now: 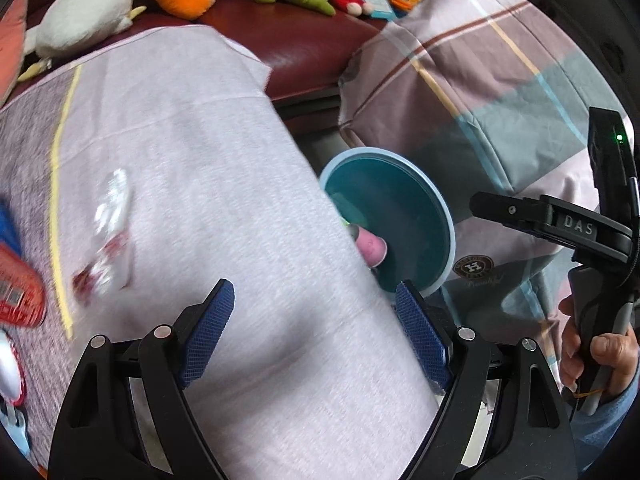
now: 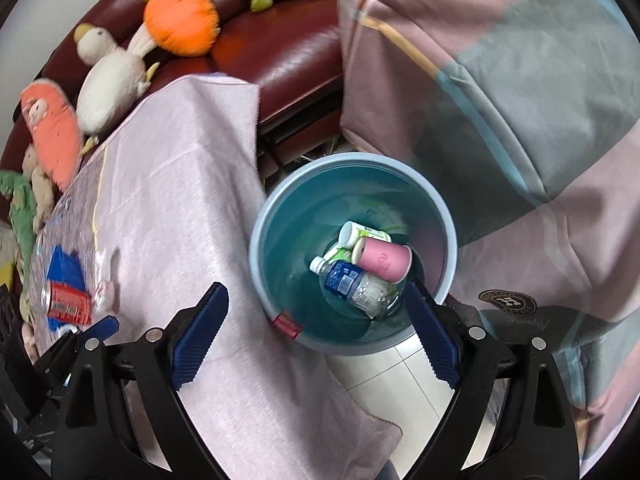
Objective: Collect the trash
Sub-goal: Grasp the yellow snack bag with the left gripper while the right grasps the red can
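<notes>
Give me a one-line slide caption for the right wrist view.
Open right gripper above round blue plastic bin holding pink cylindrical cup and clear plastic bottle.

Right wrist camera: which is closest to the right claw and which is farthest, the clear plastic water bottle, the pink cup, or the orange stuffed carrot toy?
1. Clear plastic water bottle with blue label, lying in the blue bin, closest to the right claw.
2. Pink cup, just behind the bottle in the bin.
3. Orange stuffed carrot toy, far back on the red sofa, upper left.
</notes>
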The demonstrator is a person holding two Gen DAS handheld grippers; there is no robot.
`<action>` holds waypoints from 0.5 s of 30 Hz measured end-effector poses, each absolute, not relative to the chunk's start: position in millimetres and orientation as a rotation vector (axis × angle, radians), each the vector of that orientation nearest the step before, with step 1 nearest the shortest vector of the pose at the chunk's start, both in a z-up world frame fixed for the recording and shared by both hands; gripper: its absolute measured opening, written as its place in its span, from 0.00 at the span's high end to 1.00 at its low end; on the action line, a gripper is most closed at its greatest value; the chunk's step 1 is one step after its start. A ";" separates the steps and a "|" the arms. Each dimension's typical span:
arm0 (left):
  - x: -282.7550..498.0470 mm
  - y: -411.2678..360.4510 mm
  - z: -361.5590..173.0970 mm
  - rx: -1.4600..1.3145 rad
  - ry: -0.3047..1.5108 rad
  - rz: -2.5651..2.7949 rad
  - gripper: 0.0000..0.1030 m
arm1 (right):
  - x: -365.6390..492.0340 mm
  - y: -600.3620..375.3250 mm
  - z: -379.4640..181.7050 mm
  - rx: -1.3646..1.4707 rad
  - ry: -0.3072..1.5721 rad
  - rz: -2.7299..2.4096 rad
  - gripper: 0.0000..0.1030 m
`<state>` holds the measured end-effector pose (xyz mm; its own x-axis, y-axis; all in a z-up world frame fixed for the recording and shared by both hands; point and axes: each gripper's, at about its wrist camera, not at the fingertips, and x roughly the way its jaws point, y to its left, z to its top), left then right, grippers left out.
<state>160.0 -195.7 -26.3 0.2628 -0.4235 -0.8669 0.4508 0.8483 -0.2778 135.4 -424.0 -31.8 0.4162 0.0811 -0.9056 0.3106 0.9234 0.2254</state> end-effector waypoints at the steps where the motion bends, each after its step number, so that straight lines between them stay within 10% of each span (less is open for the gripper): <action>1: 158.0 -190.5 -24.7 0.022 1.161 -0.586 0.19 | 134.1 -418.8 -29.0 0.377 1.139 -0.142 0.17; 15: 116.5 -88.9 6.7 -0.018 1.079 -0.484 0.19 | 112.9 -316.3 0.5 0.242 1.150 -0.015 0.17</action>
<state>116.5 -88.9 6.7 0.3787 -0.3877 -0.8404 0.3701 0.8957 -0.2464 112.9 -316.3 0.5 0.4115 0.1122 -0.9045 0.1352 0.9739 0.1823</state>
